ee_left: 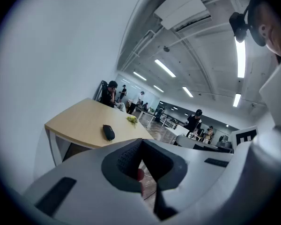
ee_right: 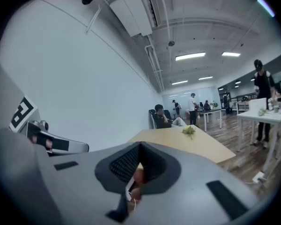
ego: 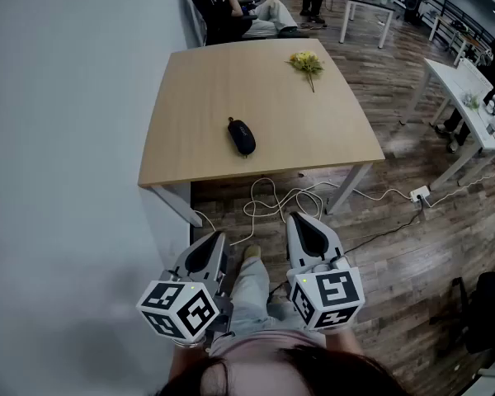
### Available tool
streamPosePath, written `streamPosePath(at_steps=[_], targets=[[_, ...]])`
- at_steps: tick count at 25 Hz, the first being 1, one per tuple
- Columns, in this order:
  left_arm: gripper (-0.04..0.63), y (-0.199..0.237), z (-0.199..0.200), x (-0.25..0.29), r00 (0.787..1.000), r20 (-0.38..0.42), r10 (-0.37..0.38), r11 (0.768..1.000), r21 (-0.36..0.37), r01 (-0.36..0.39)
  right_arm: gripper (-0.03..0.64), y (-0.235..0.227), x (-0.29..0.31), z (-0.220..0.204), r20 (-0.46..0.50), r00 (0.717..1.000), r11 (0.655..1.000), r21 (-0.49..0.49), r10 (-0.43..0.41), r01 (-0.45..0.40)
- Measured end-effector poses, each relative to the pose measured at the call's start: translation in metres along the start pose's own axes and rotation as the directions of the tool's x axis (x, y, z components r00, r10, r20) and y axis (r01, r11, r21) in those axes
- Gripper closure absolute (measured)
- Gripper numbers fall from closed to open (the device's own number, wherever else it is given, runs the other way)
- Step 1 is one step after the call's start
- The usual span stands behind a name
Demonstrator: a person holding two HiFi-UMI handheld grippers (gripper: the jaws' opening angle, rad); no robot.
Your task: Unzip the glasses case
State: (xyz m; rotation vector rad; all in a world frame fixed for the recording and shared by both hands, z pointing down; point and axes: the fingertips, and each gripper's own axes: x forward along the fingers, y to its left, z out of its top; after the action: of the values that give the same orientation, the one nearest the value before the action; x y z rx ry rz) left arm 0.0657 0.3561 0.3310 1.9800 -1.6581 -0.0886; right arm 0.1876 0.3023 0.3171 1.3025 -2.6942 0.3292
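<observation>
The glasses case (ego: 241, 136), a dark oval zipped pouch, lies on the light wooden table (ego: 198, 122) near its front edge. In the left gripper view the glasses case (ee_left: 108, 132) shows small and far off. Both grippers are held low by my body, well short of the table. My left gripper (ego: 213, 241) is shut with nothing in it, its tips (ee_left: 141, 143) meeting. My right gripper (ego: 302, 220) also looks shut and holds nothing (ee_right: 139, 146). The case is hidden in the right gripper view.
A sprig of yellow flowers (ego: 307, 62) lies at the table's far right. White cables (ego: 285, 200) and a power strip (ego: 419, 194) lie on the wood floor under and beside the table. A seated person (ego: 231, 11) is behind it. White tables (ego: 470, 89) stand at the right, a wall at the left.
</observation>
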Motion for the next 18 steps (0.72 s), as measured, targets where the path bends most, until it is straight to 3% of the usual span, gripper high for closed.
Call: streamPosePath(at_steps=[18], targets=[[0.601,0.046,0.033,0.098,0.997,-0.071,0.003,1.0,-0.005,-0.003,0.606,-0.042,0.104,0.013,-0.041,0.999,1.0,0.031,-0.002,0.003]])
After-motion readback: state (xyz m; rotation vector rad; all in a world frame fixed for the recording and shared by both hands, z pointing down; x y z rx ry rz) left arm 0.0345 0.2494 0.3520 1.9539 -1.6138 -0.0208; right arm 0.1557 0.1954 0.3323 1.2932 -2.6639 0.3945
